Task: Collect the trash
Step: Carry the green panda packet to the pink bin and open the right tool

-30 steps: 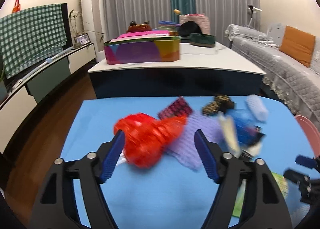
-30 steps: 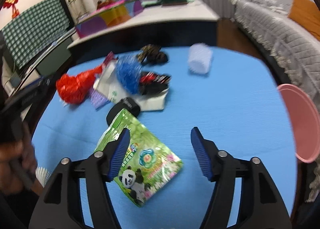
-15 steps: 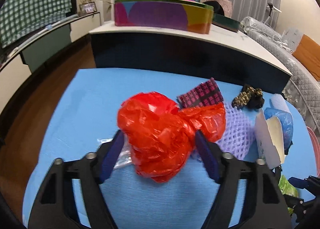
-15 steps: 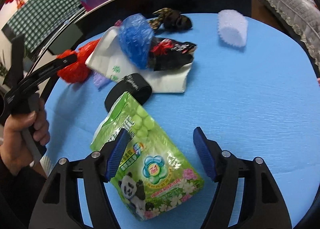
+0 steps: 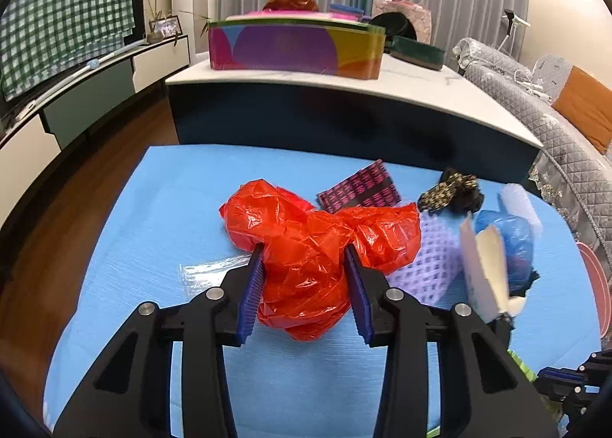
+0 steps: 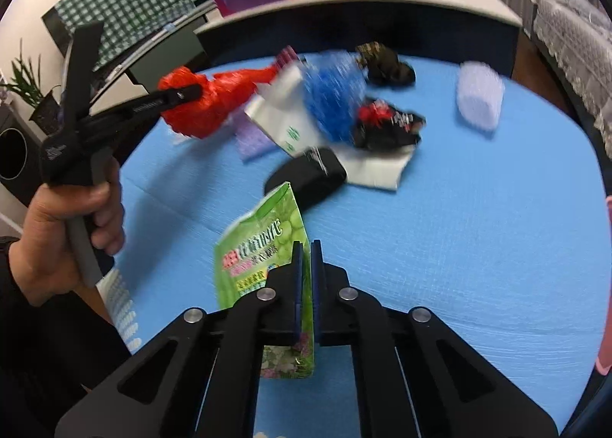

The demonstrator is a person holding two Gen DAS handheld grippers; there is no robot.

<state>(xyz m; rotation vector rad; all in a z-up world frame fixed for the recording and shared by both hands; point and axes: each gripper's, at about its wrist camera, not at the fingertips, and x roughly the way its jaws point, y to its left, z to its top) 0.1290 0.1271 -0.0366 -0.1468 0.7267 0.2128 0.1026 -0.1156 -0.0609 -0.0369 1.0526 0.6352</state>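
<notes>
A crumpled red plastic bag lies on the blue table. My left gripper straddles it, its jaws closing, and both blue pads press into the bag's sides. The right wrist view shows the same bag at the tip of the left gripper, which a hand holds. My right gripper is shut on the edge of a green snack pouch, which stands tilted up off the table. More trash lies in a heap: a purple foam net, a blue bag and a white bag.
A checked pink-black wrapper, a black-gold wrapper, a white foam sleeve and a clear plastic strip lie around. A pink plate is at the table's right edge. Behind stands a white-topped counter with a colourful box.
The left gripper came forward and down around the red bag and its jaws narrowed onto it. The right gripper went from wide open to shut on the green pouch, whose edge lifted.
</notes>
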